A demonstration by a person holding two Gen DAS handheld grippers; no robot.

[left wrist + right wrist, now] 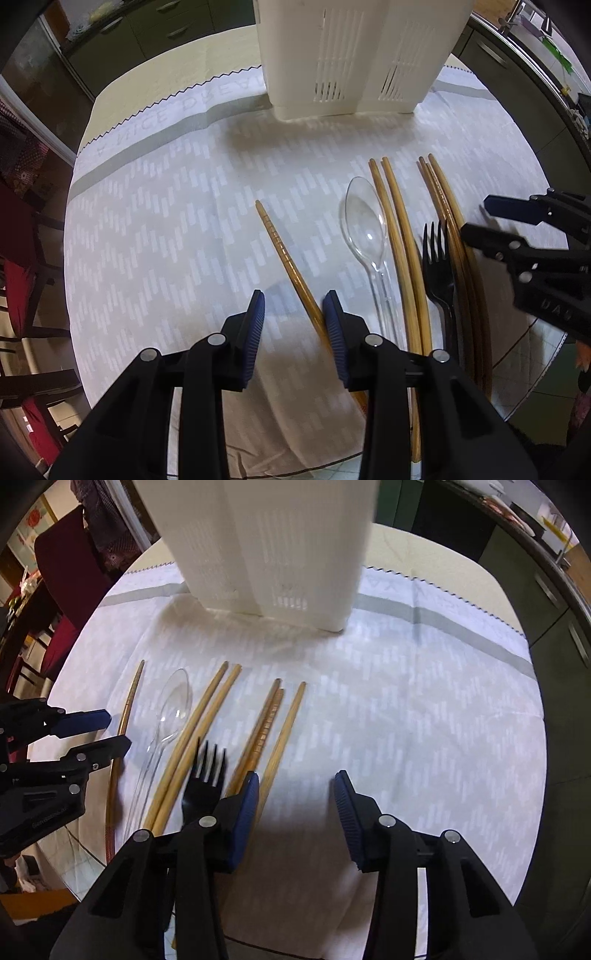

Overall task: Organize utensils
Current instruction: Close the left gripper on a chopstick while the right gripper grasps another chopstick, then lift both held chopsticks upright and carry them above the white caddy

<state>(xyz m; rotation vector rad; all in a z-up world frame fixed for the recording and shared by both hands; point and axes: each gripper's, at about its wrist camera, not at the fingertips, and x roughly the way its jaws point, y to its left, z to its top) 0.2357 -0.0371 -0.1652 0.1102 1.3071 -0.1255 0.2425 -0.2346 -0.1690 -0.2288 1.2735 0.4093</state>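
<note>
Your left gripper (293, 317) and right gripper (295, 805) gape empty; only the left view shows a lone chopstick (284, 254) by its fingers, white caddy (354, 55) at top.

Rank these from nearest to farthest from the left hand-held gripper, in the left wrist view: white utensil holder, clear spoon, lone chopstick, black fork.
1. Lone chopstick, beside the right finger of the left hand-held gripper.
2. Clear spoon, just to the right.
3. Black fork, further right.
4. White utensil holder, at the far end of the table.
</note>
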